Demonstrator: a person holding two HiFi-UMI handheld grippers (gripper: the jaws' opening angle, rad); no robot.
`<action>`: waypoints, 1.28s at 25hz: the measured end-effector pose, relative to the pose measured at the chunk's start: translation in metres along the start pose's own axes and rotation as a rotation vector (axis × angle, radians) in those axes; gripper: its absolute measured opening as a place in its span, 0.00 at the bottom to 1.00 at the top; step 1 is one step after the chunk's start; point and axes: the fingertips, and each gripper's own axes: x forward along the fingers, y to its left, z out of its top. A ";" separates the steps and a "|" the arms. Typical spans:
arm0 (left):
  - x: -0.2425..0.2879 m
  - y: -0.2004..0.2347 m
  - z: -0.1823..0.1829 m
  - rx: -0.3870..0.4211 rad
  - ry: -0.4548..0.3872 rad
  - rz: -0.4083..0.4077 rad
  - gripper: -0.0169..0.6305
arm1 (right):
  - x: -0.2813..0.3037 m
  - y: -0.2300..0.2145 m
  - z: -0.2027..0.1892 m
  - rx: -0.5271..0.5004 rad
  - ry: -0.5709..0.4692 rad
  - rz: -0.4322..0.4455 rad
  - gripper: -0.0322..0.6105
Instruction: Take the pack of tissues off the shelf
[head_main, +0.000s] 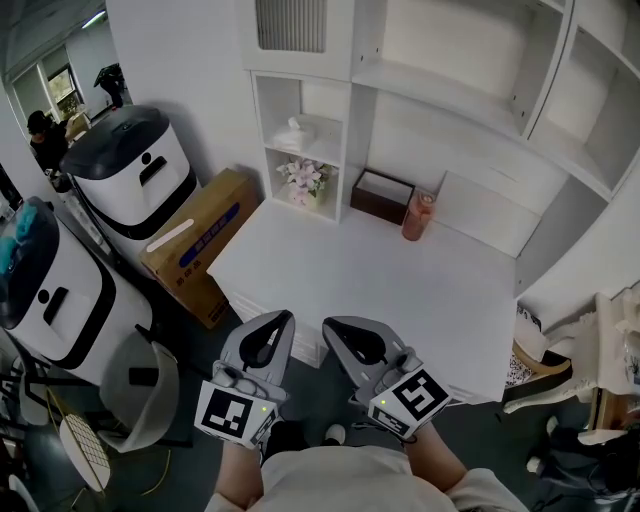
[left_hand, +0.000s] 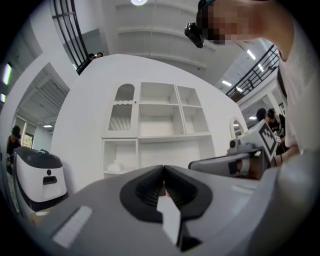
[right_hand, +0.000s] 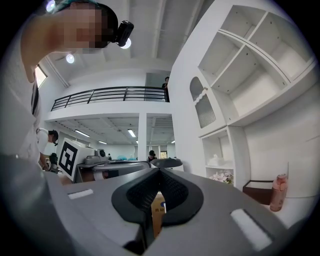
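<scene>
Shelf: white throughout; a grey ribbed panel fills its top-left bay.
Tabletop: plain white.
Pack of tissues: appears white, hard to separate from the white bay around it.
Flowers: pink and white with some green.
Box: dark brown.
Bottle: salmon pink.
Carton: tan cardboard with blue print and a white strip.
Machine: white body, black top.
Left gripper and right gripper: grey shells with black ribbed pads. Each carries a cube with black-and-white square markers.
Floor: dark grey.
</scene>
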 end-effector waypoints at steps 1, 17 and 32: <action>0.001 0.001 0.000 -0.002 -0.001 0.001 0.03 | 0.001 -0.001 -0.001 0.002 0.002 0.000 0.05; 0.024 0.061 -0.006 -0.005 0.007 -0.061 0.03 | 0.062 -0.019 0.001 0.006 0.001 -0.072 0.05; 0.038 0.150 -0.017 -0.017 0.006 -0.157 0.03 | 0.148 -0.023 -0.005 0.014 0.005 -0.176 0.05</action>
